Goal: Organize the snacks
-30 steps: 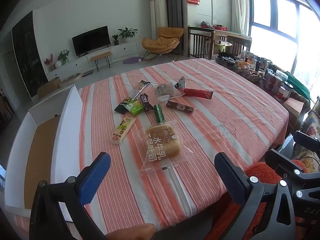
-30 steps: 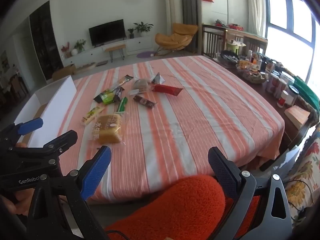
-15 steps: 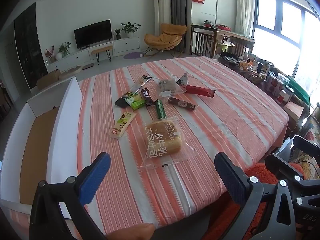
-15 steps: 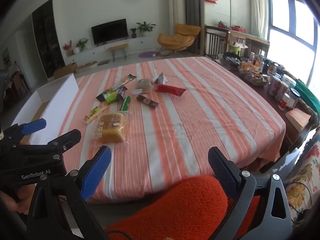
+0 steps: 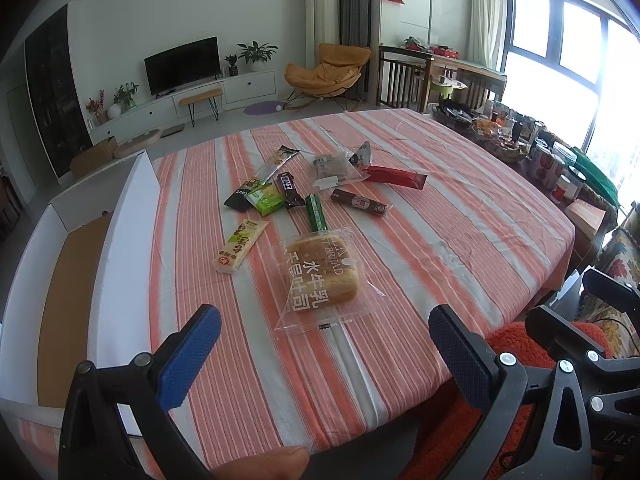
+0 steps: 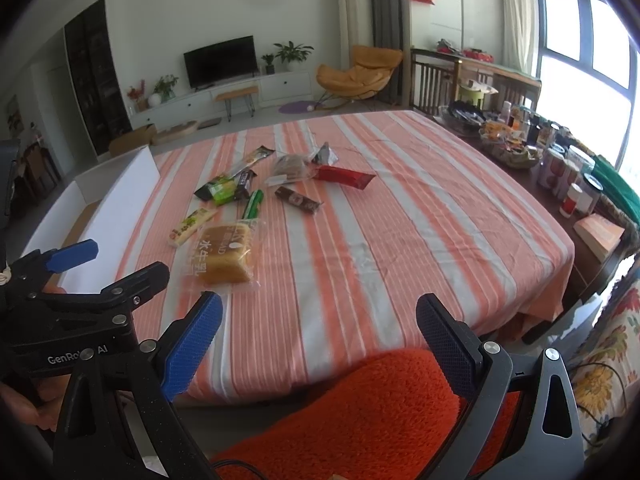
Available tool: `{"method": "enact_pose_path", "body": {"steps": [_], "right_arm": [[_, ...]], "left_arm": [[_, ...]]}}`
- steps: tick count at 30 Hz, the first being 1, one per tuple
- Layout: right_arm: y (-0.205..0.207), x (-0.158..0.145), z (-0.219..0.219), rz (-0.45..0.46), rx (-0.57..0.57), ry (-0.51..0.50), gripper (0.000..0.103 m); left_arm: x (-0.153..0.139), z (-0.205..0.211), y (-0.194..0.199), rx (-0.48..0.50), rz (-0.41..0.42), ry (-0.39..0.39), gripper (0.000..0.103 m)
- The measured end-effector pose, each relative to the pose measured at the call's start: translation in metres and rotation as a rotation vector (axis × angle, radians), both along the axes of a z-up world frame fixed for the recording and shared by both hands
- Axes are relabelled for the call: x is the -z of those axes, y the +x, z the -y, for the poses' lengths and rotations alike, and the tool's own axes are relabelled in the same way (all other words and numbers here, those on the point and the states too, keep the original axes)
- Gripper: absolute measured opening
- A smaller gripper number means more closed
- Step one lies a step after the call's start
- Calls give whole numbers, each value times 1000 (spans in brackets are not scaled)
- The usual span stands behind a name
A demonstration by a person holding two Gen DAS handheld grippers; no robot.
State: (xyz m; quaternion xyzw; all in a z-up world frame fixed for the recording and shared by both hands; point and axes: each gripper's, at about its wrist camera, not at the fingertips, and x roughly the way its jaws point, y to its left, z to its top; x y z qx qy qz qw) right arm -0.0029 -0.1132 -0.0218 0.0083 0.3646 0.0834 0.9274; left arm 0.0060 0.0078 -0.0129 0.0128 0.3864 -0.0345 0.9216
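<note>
Several snack packets lie on the striped tablecloth [image 5: 460,216]. Nearest is a clear bag of sliced bread [image 5: 322,276], also in the right wrist view [image 6: 224,254]. Behind it lie a yellow bar [image 5: 240,246], a green stick [image 5: 316,212], a brown bar [image 5: 360,202], a red packet [image 5: 396,176] and a green packet [image 5: 266,198]. My left gripper [image 5: 324,354] is open and empty, just short of the bread bag. My right gripper [image 6: 320,344] is open and empty over the table's near edge, right of the bread.
A white open box with a brown cardboard floor [image 5: 64,280] stands at the table's left edge. Jars, baskets and a green cloth [image 6: 568,176] crowd a side table on the right. An orange fuzzy cushion [image 6: 360,412] sits below the near edge.
Both grippers have moved forward toward the table, so the bread bag sits closer to the left gripper. Both stay open. No snack has moved.
</note>
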Motion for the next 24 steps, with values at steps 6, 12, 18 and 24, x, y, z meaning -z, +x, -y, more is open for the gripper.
{"method": "enact_pose_path", "body": {"steps": [6, 12, 18, 24], "right_arm": [[0, 0, 1, -1, -2, -1, 99], [0, 1, 1, -2, -3, 1, 99], [0, 2, 1, -8, -2, 10, 99], [0, -1, 8, 4, 12, 33, 99]], "left_arm": [[1, 2, 0, 3, -3, 0, 103], [3, 4, -1, 9, -8, -3, 103], [4, 7, 2, 10, -29, -1, 103], [1, 12, -1, 24, -15, 9, 103]]}}
